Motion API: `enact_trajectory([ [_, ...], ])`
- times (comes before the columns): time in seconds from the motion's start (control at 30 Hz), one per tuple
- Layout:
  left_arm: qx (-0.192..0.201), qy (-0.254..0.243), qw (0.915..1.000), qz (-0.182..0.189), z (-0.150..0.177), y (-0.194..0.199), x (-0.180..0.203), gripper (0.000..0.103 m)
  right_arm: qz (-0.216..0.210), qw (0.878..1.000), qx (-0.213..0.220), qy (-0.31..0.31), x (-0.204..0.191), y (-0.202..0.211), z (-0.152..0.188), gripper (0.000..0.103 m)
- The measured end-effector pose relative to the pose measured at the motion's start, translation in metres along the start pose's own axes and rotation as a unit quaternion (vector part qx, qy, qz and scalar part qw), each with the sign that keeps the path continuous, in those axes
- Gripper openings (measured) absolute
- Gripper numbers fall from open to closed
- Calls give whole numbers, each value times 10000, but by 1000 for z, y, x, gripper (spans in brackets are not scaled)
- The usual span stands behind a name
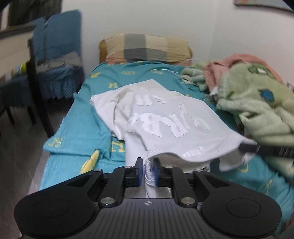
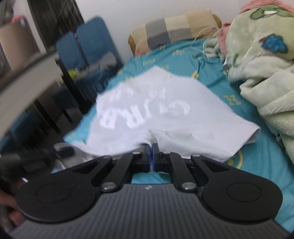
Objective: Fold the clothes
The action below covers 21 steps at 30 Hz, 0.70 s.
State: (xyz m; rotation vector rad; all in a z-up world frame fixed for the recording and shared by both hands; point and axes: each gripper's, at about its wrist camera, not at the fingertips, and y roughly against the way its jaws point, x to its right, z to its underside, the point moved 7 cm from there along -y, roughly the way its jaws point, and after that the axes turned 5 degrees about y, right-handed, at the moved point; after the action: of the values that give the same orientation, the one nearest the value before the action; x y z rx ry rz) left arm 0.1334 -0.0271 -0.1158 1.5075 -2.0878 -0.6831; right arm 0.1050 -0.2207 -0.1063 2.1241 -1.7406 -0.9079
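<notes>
The white T-shirt [image 1: 165,117] lay spread across the middle of the bed, its large white lettering upside down toward the cameras and its near edge lifted off the sheet. In the left wrist view the ribbed neckband [image 1: 149,171] hung bunched between the blue pads of the left gripper [image 1: 148,171]; the jaws stood slightly apart, the right pad against the cloth and a small gap on the left, so whether they truly pinched it could not be told. The right gripper [image 2: 152,156] had its jaws closed on the near hem of the shirt, with stitched edging [image 2: 147,137] rising just beyond the fingertips.

Beneath the shirt stretched a teal bedsheet [image 1: 77,132] printed with yellow motifs. On the right side of the bed sat a heap of pale green fleece blanket [image 1: 257,103] with a pink cloth [image 1: 238,60] behind it. A checked pillow [image 1: 147,47] lay at the far end against a plain white wall [image 1: 147,16]. To the left of the bed stood blue-covered chairs [image 1: 60,55] on a dark floor.
</notes>
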Motion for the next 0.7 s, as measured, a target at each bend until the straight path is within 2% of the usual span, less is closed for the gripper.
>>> enact_trajectory([
  [0.17,102,-949,9953,-175,9,-3,24,50,-228,9993,140,-270,2,9,-8,5],
  [0.3,300,-1587,9858,-454,14,-8,39,52,-355,9988,178,-274,0,12,-10,5],
  [0.43,480,-1191,9906,-472,3,-16,37,52,-371,9989,166,-234,1,12,-10,5],
  [0.5,523,-759,9950,-391,-5,-18,30,47,-315,9991,124,-268,5,11,-8,5],
  [0.57,552,-315,9977,-253,-13,-18,22,17,-214,9992,81,-319,11,8,-5,5],
  [0.6,564,-140,9982,-140,-15,-16,19,9,-177,9992,65,-348,14,7,-4,5],
  [0.7,803,164,9965,135,-23,-1,16,5,-54,9992,42,-386,19,3,-1,6],
])
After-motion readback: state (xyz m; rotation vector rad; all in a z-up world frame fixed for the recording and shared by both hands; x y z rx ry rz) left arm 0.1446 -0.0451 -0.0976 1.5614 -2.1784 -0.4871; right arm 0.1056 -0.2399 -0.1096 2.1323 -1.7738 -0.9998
